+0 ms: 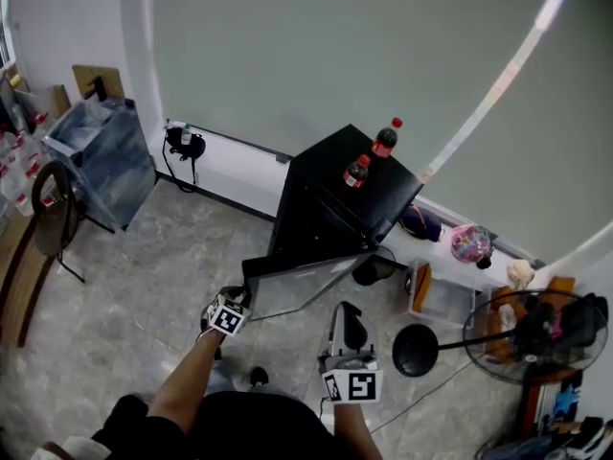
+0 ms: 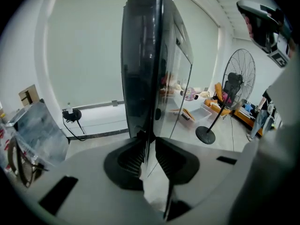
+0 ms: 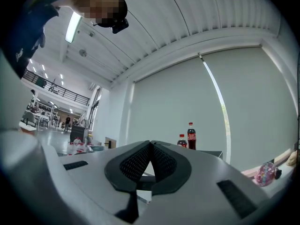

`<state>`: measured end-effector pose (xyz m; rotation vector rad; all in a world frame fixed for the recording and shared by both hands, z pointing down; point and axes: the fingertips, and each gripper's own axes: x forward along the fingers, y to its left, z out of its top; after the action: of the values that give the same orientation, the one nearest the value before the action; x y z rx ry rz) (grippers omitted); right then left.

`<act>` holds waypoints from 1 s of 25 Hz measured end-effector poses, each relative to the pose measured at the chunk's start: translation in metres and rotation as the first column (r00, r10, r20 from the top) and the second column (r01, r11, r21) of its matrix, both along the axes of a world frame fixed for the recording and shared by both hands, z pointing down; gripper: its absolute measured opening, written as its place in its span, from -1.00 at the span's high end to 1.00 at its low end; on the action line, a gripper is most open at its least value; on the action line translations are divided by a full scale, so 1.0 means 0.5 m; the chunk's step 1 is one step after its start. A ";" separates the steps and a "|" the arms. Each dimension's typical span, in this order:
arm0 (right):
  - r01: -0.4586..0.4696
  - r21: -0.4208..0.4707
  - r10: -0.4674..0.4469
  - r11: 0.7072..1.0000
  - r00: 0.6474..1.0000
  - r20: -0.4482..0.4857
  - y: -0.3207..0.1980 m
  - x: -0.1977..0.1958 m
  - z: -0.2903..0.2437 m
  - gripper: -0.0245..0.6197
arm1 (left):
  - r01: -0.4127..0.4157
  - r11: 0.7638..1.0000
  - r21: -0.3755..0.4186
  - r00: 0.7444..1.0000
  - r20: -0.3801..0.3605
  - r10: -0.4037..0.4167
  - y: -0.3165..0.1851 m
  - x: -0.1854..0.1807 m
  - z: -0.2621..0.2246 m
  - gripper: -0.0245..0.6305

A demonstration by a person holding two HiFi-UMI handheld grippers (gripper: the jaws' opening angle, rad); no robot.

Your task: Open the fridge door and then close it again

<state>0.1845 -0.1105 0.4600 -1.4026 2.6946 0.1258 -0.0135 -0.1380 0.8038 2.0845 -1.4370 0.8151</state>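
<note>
Grey tiled floor (image 1: pixel 144 286); left hand-held gripper (image 2: pixel 149 142) clamps fridge door (image 2: pixel 140 69), right hand-held gripper (image 3: pixel 151 144) closed, empty.

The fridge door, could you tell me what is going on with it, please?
A person's left gripper is clamped on the edge of the fridge door, which stands swung open from the black mini fridge. The right gripper is shut and empty, touching nothing. Two cola bottles stand on the mini fridge.
</note>
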 end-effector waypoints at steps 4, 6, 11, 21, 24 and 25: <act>0.032 -0.004 -0.032 0.999 0.999 0.000 0.022 -0.001 0.003 0.90 | 0.021 1.000 0.012 1.000 -0.010 -0.021 0.023 0.019 0.005 0.71; 0.042 0.000 -0.042 0.999 0.999 0.003 0.037 -0.004 0.001 0.90 | 0.024 1.000 0.008 1.000 -0.019 -0.024 0.037 0.031 0.014 0.71; 0.047 0.005 -0.047 0.999 0.999 0.004 0.075 -0.016 0.001 0.90 | 0.031 0.999 0.016 0.999 -0.018 -0.031 0.062 0.053 0.005 0.72; 0.012 -0.014 -0.012 1.000 1.000 -0.007 0.132 -0.013 0.005 0.90 | 0.075 0.997 0.020 0.997 -0.013 -0.075 0.080 0.071 0.002 0.72; 0.013 -0.013 -0.013 1.000 1.000 -0.010 0.138 0.000 0.005 0.90 | 0.079 0.997 0.010 0.997 -0.023 -0.079 0.094 0.086 0.011 0.72; 0.014 -0.012 -0.014 1.000 1.000 -0.008 0.138 0.005 0.004 0.90 | 0.081 0.997 0.008 0.996 -0.025 -0.081 0.098 0.090 0.015 0.72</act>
<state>0.1871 -0.0415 0.4619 -1.3889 2.7165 0.1144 0.0316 -0.0892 0.8111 2.0218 -1.5044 0.7495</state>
